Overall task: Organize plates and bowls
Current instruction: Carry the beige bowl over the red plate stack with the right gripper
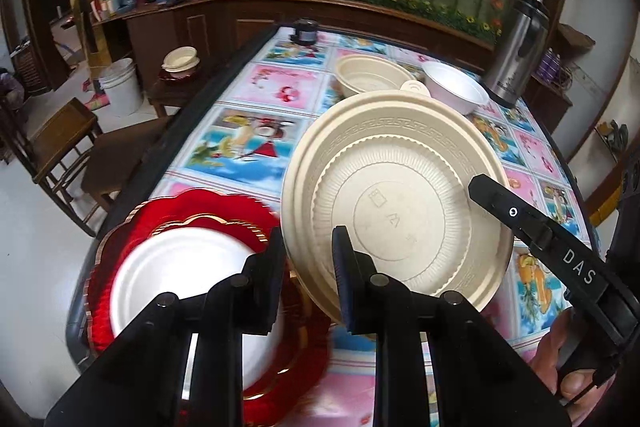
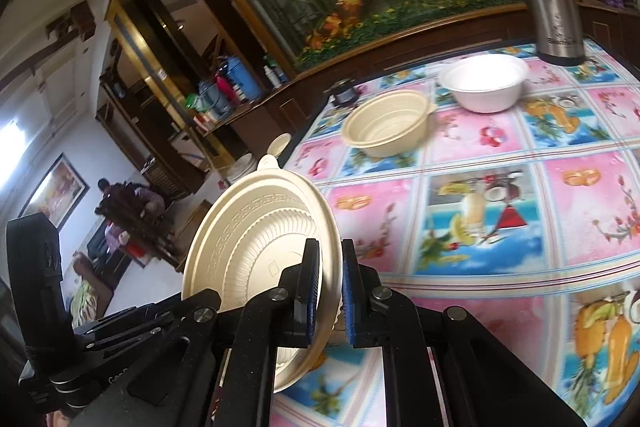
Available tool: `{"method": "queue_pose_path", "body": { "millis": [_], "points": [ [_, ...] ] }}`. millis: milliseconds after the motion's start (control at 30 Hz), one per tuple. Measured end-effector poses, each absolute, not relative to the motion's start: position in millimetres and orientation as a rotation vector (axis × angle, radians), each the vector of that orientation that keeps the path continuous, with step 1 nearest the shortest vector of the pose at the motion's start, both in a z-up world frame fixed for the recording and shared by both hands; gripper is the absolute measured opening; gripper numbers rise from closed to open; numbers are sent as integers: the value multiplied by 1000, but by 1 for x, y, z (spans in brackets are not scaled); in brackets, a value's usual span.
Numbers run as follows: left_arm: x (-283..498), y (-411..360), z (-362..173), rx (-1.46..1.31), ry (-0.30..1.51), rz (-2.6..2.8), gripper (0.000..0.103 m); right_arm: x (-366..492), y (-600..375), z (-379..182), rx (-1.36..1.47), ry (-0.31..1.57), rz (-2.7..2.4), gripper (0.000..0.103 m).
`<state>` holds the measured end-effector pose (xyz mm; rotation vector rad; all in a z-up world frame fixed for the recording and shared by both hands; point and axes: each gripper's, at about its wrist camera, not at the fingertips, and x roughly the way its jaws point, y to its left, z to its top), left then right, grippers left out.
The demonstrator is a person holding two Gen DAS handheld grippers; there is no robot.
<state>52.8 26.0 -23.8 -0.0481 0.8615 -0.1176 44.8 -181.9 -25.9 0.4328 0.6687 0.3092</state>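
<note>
Left wrist view: left gripper (image 1: 306, 267) clamps rim of cream lid (image 1: 396, 195), lid tilted, lifted over table (image 1: 240, 147). Red plate (image 1: 192, 211) with white plate (image 1: 180, 267) on it at table's near left edge. Cream bowl (image 1: 368, 75), white bowl (image 1: 456, 87) near far edge.

Right wrist view: right gripper (image 2: 330, 291) pinches same lid's (image 2: 260, 235) opposite rim, lid nearly upright beyond table's left edge.

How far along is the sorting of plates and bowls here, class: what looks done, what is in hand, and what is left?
Done: a white plate lies stacked on the red plate. In hand: both the left gripper and the right gripper are shut on the rim of the beige lid, held tilted above the table. Left: the beige bowl and white bowl stand apart, unstacked.
</note>
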Motion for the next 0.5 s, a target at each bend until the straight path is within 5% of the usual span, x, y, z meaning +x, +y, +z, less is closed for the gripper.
{"method": "queue_pose_path", "body": {
  "millis": [500],
  "points": [
    [37,79,-28,-77,825,-30,21,43,-118,-26,353,708,391,10]
  ]
}}
